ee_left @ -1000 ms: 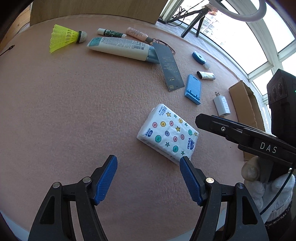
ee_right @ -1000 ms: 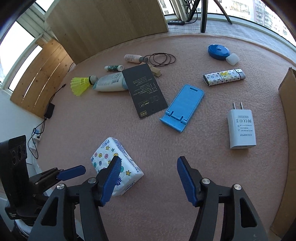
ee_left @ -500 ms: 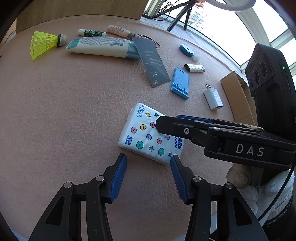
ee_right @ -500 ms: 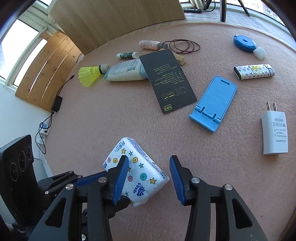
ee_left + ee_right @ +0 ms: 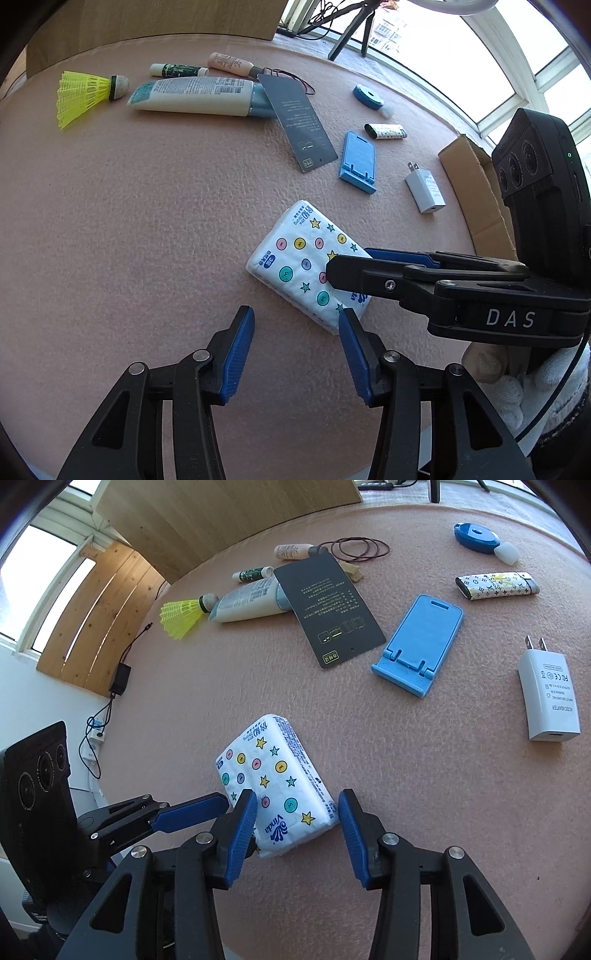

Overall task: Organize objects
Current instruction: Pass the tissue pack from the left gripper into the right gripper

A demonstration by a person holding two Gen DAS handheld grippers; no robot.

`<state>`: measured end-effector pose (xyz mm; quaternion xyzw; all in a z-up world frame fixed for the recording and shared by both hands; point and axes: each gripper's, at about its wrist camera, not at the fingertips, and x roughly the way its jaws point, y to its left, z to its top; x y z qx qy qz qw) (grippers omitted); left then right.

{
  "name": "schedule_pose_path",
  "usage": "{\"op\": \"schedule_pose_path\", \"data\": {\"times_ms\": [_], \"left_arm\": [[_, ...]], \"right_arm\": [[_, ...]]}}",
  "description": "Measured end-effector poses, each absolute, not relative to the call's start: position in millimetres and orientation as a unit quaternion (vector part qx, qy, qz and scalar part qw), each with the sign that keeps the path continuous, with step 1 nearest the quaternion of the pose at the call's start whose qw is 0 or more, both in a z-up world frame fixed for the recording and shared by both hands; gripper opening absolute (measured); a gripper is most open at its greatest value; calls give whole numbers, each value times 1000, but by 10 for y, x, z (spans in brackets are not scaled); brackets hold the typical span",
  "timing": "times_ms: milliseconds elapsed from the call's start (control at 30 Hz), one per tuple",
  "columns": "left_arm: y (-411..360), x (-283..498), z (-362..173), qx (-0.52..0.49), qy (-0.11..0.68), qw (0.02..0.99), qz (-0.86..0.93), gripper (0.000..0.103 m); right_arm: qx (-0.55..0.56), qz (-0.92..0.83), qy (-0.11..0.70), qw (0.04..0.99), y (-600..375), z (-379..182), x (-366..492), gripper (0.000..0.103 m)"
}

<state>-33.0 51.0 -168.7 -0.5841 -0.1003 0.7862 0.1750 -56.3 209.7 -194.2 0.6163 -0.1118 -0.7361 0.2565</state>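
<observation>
Left wrist view: the left gripper [image 5: 293, 347] stands open and empty, having just widened slightly, beside the white star-and-dot printed tissue pack [image 5: 308, 271] near the pink felt table [image 5: 147, 221]'s near edge.

Right wrist view: the right gripper [image 5: 295, 821] straddles the pack's near end, jaws recently narrowed, evidently lining up a grasp; contact cannot be told.

Your right gripper [image 5: 297, 821] straddles the near end of the tissue pack [image 5: 275, 781]; its jaws have just been closing, 2 blue pads apparently not pressing.
</observation>
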Motion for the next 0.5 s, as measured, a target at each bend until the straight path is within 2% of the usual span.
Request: {"op": "schedule_pose_path", "data": {"times_ms": [500], "left_arm": [[899, -355, -1724, -587, -59, 197, 783, 50]], "right_arm": [[612, -736, -120, 265, 2130, -1943, -495, 39]]}}
